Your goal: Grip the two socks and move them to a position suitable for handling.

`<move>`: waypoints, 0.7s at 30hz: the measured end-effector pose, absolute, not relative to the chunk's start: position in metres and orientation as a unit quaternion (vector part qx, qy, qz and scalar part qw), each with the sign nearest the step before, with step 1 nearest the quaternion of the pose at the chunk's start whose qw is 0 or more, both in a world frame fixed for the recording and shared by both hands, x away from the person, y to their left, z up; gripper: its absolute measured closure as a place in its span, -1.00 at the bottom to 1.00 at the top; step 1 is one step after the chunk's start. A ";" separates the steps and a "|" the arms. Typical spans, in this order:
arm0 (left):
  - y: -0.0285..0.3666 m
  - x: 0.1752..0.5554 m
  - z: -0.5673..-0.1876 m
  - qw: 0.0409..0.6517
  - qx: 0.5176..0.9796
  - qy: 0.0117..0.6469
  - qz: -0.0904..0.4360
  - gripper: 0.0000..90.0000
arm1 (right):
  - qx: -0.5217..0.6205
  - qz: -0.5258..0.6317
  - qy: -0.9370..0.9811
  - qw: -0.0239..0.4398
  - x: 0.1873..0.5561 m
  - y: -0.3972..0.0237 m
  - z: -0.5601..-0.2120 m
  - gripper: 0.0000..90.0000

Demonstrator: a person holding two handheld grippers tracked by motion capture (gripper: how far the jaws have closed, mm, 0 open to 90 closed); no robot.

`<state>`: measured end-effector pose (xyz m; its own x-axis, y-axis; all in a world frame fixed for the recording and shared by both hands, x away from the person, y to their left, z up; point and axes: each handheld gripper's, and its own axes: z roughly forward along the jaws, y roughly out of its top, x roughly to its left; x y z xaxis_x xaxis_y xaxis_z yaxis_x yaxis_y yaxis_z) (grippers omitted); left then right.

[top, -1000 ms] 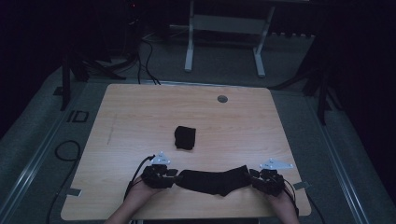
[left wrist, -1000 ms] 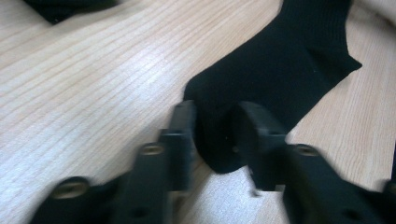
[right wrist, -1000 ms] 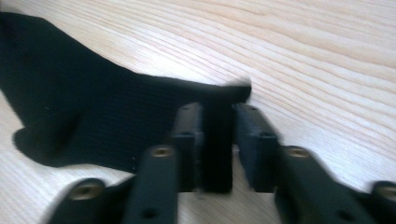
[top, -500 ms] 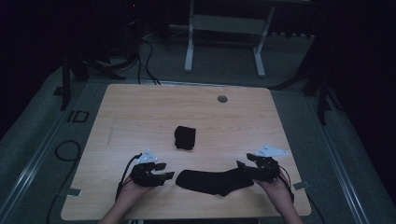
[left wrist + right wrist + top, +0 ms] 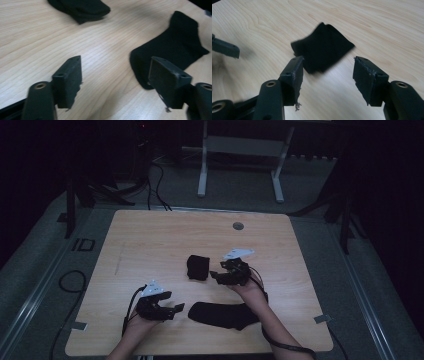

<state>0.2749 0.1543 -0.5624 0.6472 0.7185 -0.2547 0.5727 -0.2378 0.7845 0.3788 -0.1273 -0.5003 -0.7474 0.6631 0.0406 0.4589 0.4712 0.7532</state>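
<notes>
We're working w/ two black fabric socks on the light wooden table [image 5: 150, 235] — one long black sock [image 5: 222, 314] lying flat and stretched out near the front edge, and one small folded black sock bundle [image 5: 198, 266] sitting just beyond it, toward the table's middle. Our left gripper [image 5: 179, 308] is hovering right at the flat sock's left end, its jaws having just been opening; in the left gripper view the black pads [image 5: 68, 77] are standing apart w/ nothing between them, and the sock is lying free on the wood beside the right pad, so it's released, not grasped. Our right gripper [image 5: 214, 276] is reaching in toward the folded bundle, jaws also just been opening and now spread wide w/ no cloth in them — the right gripper view is showing the bundle [image 5: 323, 47] just ahead of the tips, prob. so we can pinch it next. We're judging the flat sock is laid out straight on purpose, ready for folding like its mate.
</notes>
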 end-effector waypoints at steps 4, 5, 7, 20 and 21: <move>0.156 0.274 -0.563 0.461 0.780 0.414 0.086 -0.66 | 0.326 0.383 0.856 0.119 0.395 -0.103 -0.508 -0.10; 0.157 0.274 -0.563 0.460 0.781 0.413 0.091 -0.68 | 0.326 0.381 0.857 0.115 0.400 -0.098 -0.510 -0.12; 0.157 0.273 -0.562 0.461 0.779 0.414 0.096 -0.68 | 0.333 0.378 0.857 0.110 0.409 -0.087 -0.514 -0.15; 0.160 0.272 -0.562 0.462 0.777 0.415 0.104 -0.68 | 0.339 0.319 0.877 0.118 0.439 -0.040 -0.557 -0.22; 0.161 0.272 -0.562 0.463 0.776 0.415 0.104 -0.68 | 0.334 0.318 0.878 0.132 0.438 -0.039 -0.557 0.11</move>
<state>0.2716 0.1608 -0.5620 0.6338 0.7409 -0.2223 0.5482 -0.2275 0.8048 0.4381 -0.0392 -0.5565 -0.7422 0.6699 -0.0188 0.5026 0.5750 0.6456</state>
